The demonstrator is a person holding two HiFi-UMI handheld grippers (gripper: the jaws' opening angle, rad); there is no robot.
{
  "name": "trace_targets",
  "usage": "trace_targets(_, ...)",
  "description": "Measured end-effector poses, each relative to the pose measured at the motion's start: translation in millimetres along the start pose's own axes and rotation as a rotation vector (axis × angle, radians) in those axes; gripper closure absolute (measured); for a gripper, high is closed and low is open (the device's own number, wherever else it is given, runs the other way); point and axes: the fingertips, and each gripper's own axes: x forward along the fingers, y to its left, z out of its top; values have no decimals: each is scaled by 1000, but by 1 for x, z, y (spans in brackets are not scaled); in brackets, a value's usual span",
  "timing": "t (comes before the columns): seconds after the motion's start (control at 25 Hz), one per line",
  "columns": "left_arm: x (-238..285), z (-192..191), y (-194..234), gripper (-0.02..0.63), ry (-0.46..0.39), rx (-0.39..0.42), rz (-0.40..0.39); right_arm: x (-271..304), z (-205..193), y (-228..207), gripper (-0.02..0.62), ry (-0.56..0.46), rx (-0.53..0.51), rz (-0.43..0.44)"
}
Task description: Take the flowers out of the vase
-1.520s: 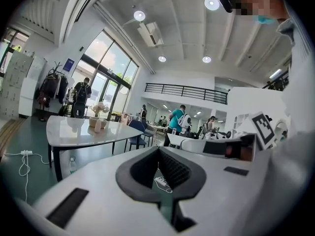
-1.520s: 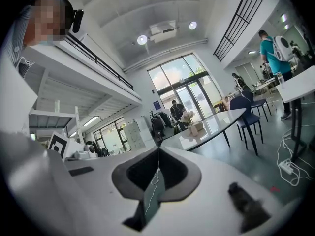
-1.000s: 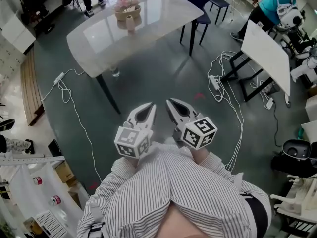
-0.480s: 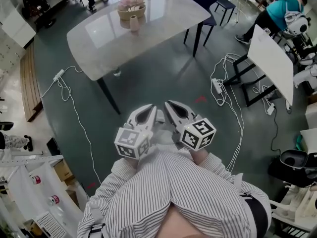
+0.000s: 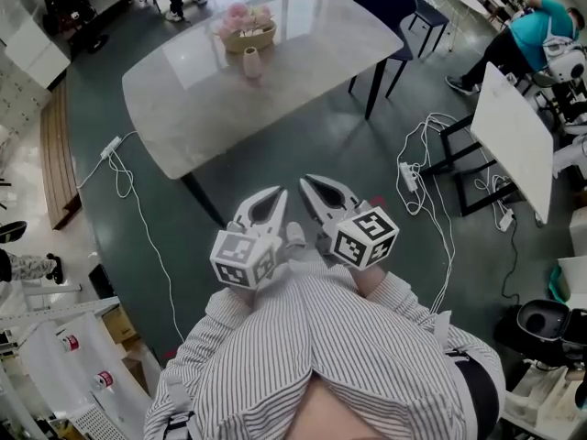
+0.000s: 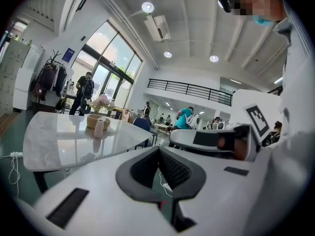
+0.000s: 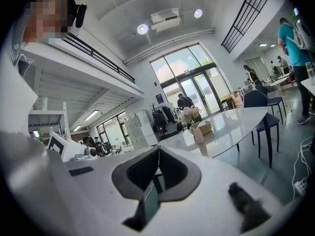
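Pink flowers (image 5: 246, 15) stand in a tan bowl-shaped vase (image 5: 248, 38) at the far end of a pale marble table (image 5: 211, 99); a small pink vase (image 5: 250, 63) sits just in front. The flowers (image 6: 100, 101) and small pink vase (image 6: 99, 129) show far off in the left gripper view, and the flowers (image 7: 190, 113) likewise in the right gripper view. My left gripper (image 5: 275, 195) and right gripper (image 5: 305, 184) are side by side close to my body, well short of the table, both shut with nothing between their fingers.
A dark blue chair (image 5: 396, 5) stands at the table's right end. Cables and a power strip (image 5: 408, 174) lie on the floor to the right, another cable (image 5: 124, 181) to the left. A white desk (image 5: 514, 136) is at the right, with a person in teal (image 5: 532, 39) beyond it.
The table with the flowers has drawn closer and lower in the head view as I walk toward it. Both grippers stay shut and held in front of me.
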Motion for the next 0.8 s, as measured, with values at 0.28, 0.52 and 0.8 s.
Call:
trace_targets(0.28, 63, 29, 29, 594, 2, 0, 11, 42, 33, -50, 580, 15, -3, 28)
trace_targets(0.52, 121, 49, 61, 594, 24, 15, 37, 82, 59, -98, 580, 21, -11, 42)
trace_targets(0.8, 168, 67, 88, 594, 19, 19, 60, 118, 77, -138, 580, 34, -4, 71)
